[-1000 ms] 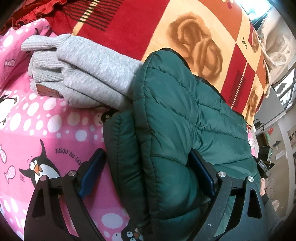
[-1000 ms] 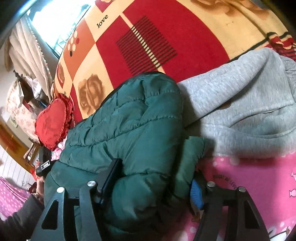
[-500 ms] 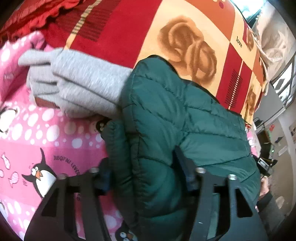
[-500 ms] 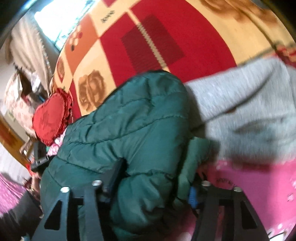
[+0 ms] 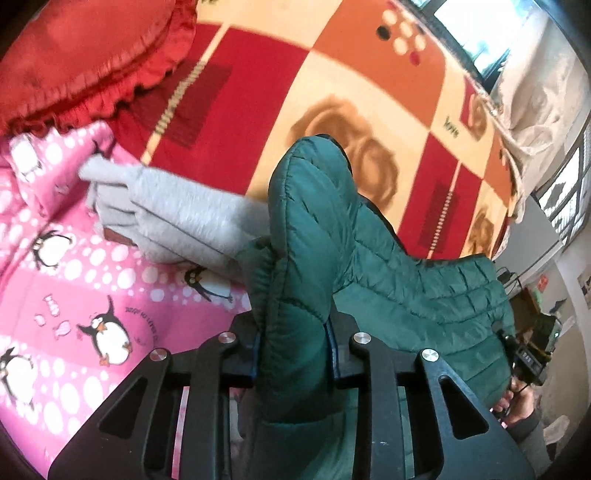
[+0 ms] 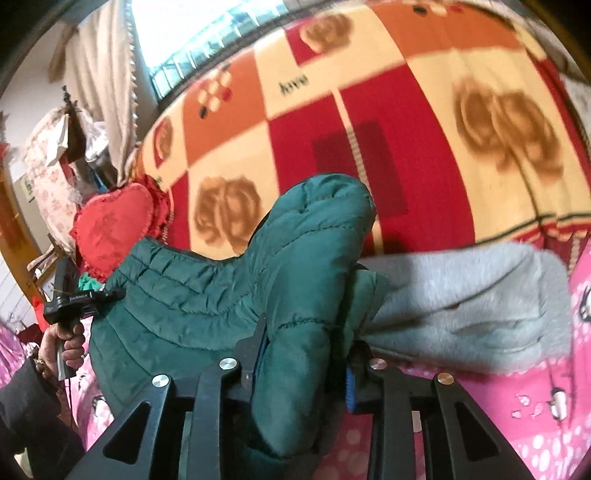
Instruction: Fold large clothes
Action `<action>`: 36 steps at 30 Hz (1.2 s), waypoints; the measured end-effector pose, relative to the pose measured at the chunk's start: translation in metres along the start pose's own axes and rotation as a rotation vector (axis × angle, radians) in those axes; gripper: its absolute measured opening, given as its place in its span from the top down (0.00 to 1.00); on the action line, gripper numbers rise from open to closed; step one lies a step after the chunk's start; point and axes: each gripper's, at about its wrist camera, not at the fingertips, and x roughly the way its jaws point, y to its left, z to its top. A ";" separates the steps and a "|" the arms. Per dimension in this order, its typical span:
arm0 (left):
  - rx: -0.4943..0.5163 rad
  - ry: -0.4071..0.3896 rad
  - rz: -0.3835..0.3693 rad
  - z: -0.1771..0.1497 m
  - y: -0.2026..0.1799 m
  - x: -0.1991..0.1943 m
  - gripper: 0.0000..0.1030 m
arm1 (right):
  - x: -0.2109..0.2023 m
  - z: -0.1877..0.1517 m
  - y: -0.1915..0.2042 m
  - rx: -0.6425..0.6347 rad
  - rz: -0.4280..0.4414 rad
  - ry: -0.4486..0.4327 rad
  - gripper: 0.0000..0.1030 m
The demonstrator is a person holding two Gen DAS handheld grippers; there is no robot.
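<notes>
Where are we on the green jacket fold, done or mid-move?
Mid-move. Done: the grey sweatshirt lies folded on the pink penguin sheet. In hand: the left tongs and right tongs each pinch a bunched edge of the green puffer jacket, its end raised over the red and orange blanket. Left: lay the jacket down as a flat fold and release; it is still humped and uneven.

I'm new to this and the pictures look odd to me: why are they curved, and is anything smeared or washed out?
Left wrist view: fisheye bends the edges; the grey garment is slightly smeared; the window is blown out white. Right wrist view: same curving; the blanket is motion-blurred, the green jacket sharper.
</notes>
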 end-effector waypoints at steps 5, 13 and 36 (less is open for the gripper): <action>0.018 -0.065 -0.019 -0.011 -0.024 -0.049 0.76 | -0.042 0.005 0.022 -0.001 0.012 -0.080 0.72; 0.017 -0.115 -0.098 -0.062 -0.052 -0.122 0.76 | -0.110 -0.026 0.037 0.039 0.060 -0.130 0.72; -0.116 0.080 0.187 -0.105 -0.008 -0.086 0.49 | -0.071 -0.091 -0.055 0.637 -0.085 0.139 0.40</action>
